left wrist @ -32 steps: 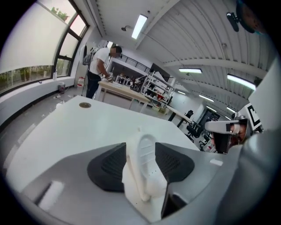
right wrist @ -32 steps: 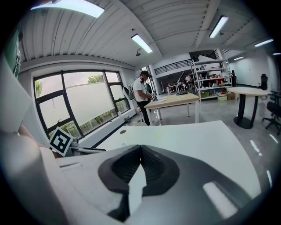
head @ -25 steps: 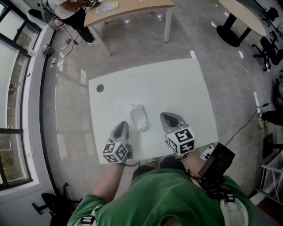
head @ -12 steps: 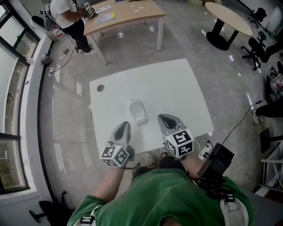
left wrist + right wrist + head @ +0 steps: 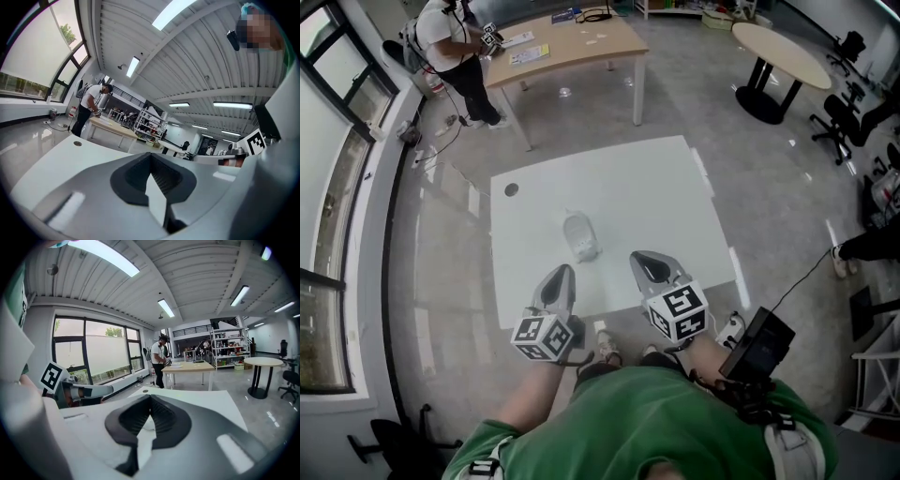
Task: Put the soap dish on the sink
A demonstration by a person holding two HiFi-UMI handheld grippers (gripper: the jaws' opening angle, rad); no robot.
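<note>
1. Where the white table (image 5: 656, 187) fills the middle of the head view, a pale, see-through soap dish (image 5: 580, 236) lies on it. It is a little left of centre and somewhat closer to the near edge than to the far one.
2. A small dark round hole (image 5: 511, 189) sits by the table's far left corner, well apart from the dish.
3. The left gripper (image 5: 562, 274) reaches in over the near edge, to the left of the dish and not touching it. Its own view shows both fingers closed tip to tip with nothing held between them.
4. The right gripper (image 5: 643, 260) also reaches in over the near edge, to the right of the dish and apart from it. Its fingers too are pressed together and empty.
5. The dish lies between the two grippers, slightly beyond their tips.
6. Past the far edge stands a wooden table (image 5: 572, 42) with a person (image 5: 450, 42) at its left end. A round table (image 5: 783, 42) stands further right.
</note>
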